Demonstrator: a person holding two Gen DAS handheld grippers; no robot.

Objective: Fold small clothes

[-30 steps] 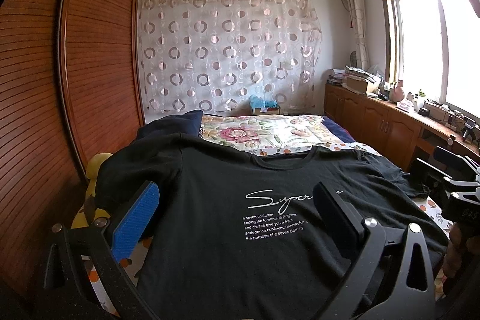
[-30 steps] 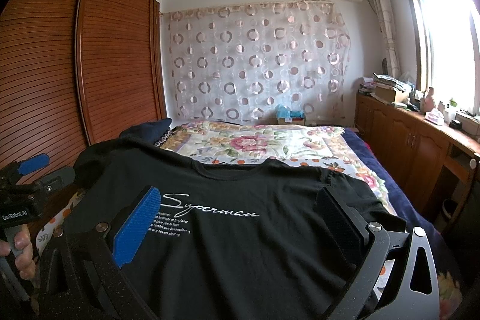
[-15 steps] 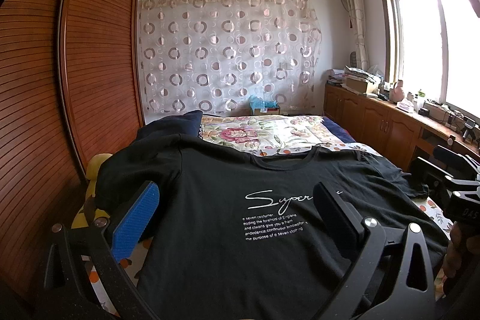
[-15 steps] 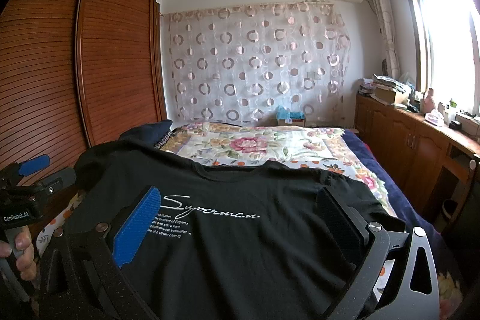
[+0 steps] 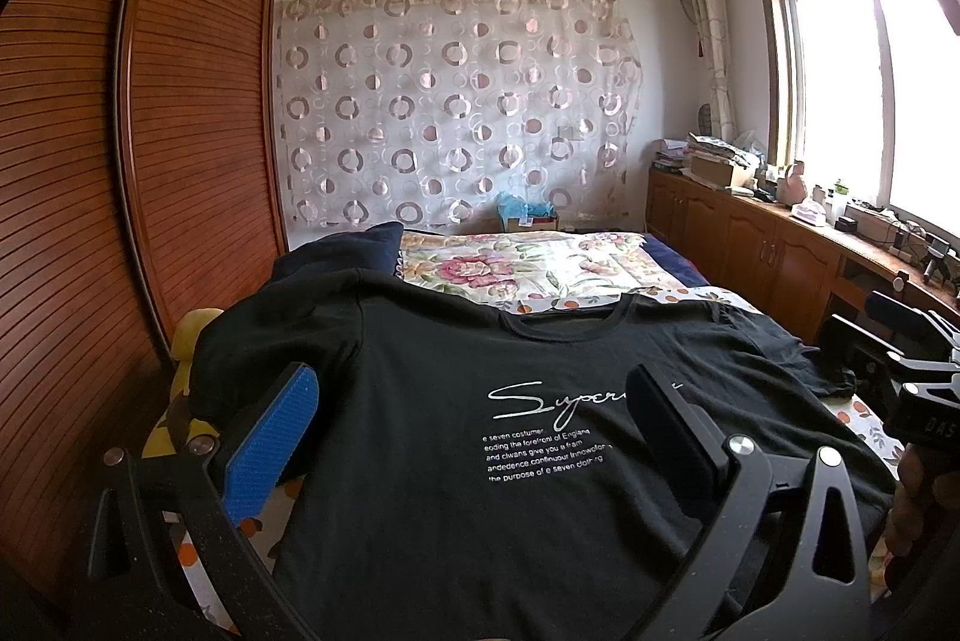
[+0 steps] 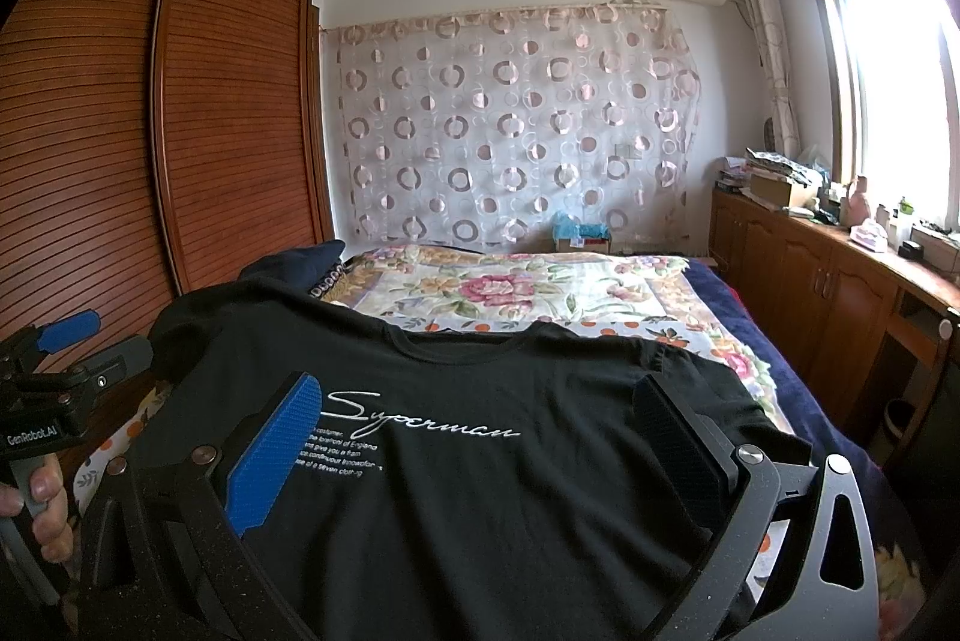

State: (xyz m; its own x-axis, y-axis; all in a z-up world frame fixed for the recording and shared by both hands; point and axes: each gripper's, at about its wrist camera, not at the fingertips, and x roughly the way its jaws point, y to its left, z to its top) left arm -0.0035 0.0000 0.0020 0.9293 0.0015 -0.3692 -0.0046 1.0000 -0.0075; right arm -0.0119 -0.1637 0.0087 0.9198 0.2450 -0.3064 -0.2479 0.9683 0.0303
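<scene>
A black T-shirt [image 5: 456,389] with white "Superman" lettering lies spread face up on the bed, collar toward the far end; it also fills the right wrist view as the same T-shirt [image 6: 480,461]. My left gripper [image 5: 474,413] hovers open over its left half, nothing between the blue pads [image 5: 270,443]. Over the shirt's right half my right gripper [image 6: 474,419] is open too, and empty. Each gripper shows at the edge of the other's view: the right one [image 5: 900,365], the left one [image 6: 54,359], held by a hand [image 6: 42,497].
The bed carries a floral cover [image 5: 540,269] beyond the shirt and a dark garment [image 5: 342,251] at the far left. A slatted wooden wardrobe [image 5: 120,197] runs along the left. Wooden cabinets [image 6: 840,305] with clutter line the right wall under the window.
</scene>
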